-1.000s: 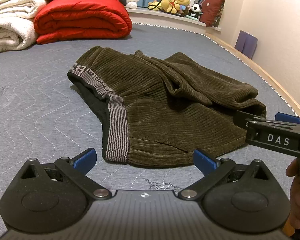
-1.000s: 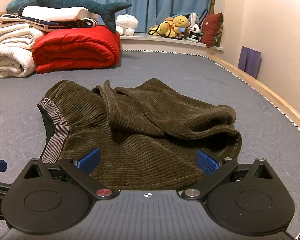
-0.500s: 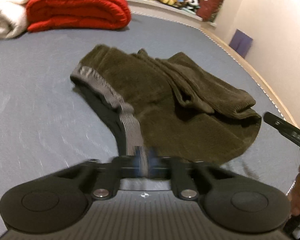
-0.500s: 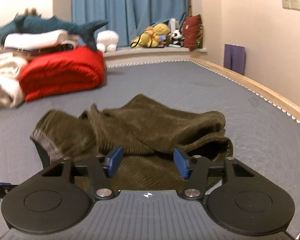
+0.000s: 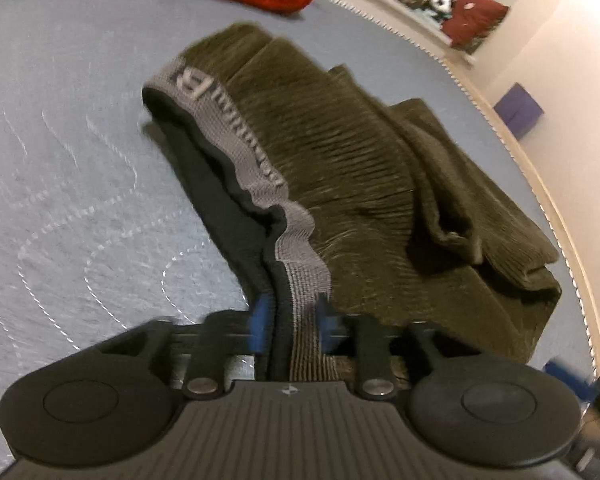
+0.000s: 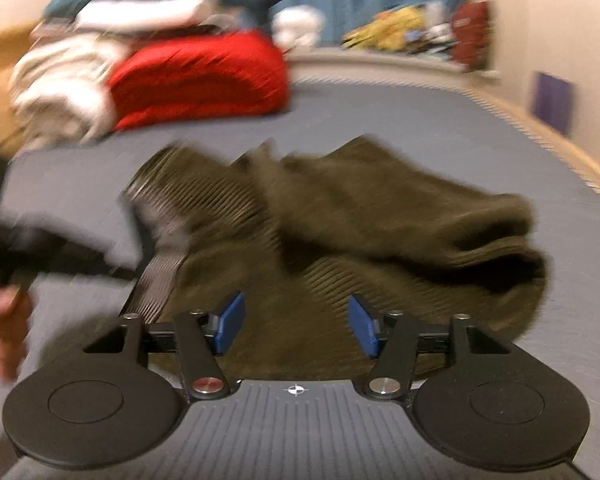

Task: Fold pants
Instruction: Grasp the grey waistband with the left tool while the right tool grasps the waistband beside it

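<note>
left gripper [image 5: 290, 328]: jaws partway apart and opening, grey waistband [image 5: 260, 176] of the pants [image 5: 360, 184] runs right between the blue pads [image 5: 259, 326]; picture blurred there, cannot tell if the pads still press on it. waistband edge and black lining lead away from this gripper up-left, rest of the pants spreads ahead and to the right on the bed [image 5: 60, 160].

right gripper [image 6: 296, 326]: jaws roughly half apart and opening, pads [image 6: 230, 322] over the near edge of the pants [image 6: 380, 220], nothing pinched between them, fabric lies below and ahead. pants are a crumpled olive ribbed heap, legs bunched to the right. left side of the right view: a hand [image 6: 2, 328] on a dark blurred gripper body by the waistband end.

far: red quilt [image 6: 196, 80], white blankets [image 6: 60, 92], blue curtain [image 6: 340, 0], toys [image 6: 400, 34] on the ledge, all blurred.
</note>
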A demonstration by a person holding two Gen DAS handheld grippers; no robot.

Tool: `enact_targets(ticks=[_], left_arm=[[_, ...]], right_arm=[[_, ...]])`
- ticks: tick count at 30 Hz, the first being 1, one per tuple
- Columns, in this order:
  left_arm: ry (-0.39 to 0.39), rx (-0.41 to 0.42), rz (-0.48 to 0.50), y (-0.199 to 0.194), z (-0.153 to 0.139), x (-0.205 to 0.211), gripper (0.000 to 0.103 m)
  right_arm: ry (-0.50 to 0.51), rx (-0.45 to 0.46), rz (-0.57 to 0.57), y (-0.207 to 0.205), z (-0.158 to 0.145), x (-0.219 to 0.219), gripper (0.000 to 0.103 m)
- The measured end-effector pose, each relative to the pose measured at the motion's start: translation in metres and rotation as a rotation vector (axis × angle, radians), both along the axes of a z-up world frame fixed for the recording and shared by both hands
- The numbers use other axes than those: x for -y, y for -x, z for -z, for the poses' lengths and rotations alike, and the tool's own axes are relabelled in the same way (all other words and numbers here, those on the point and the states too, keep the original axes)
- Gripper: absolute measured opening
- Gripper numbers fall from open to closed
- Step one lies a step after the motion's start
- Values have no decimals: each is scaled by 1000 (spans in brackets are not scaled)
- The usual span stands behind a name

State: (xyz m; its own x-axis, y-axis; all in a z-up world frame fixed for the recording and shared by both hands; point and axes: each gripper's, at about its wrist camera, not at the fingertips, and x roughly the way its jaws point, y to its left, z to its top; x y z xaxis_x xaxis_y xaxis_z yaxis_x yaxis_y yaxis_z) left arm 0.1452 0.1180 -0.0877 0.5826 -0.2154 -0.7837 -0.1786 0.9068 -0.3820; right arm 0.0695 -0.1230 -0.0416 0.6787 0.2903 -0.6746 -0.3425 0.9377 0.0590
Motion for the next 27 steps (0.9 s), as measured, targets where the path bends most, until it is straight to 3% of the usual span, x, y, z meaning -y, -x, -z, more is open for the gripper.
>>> enact_targets(ticks=[1, 5, 9, 14, 17, 19, 20, 22, 27], left_arm=[[-4, -13, -12, -4, 5, -3, 59], [22, -48, 23, -10, 17, 4, 63], [-48, -28, 83, -14, 19, 19, 71], [-157, -16, 164, -16, 21, 38, 72], [-187, -10, 194, -15, 19, 42, 61], [-196, -5, 197, -14, 17, 42, 48], [-190, -1, 198, -13, 15, 40, 44], [-183, 17, 201, -9, 10, 38, 35], [-197, 64, 208, 9, -11, 33, 28]], right_arm=[[11, -13, -24, -1, 7, -7, 62], [98, -33, -160, 1, 33, -36, 64], [193, -29, -296, 4, 48, -56, 74], [274, -41, -335, 2, 63, -68, 75], [276, -31, -345, -1, 62, -68, 74], [274, -22, -351, 1, 61, -67, 56], [274, -19, -358, 0, 62, -67, 53], [268, -9, -379, 0, 59, -68, 25], [271, 41, -453, 7, 51, -75, 12]])
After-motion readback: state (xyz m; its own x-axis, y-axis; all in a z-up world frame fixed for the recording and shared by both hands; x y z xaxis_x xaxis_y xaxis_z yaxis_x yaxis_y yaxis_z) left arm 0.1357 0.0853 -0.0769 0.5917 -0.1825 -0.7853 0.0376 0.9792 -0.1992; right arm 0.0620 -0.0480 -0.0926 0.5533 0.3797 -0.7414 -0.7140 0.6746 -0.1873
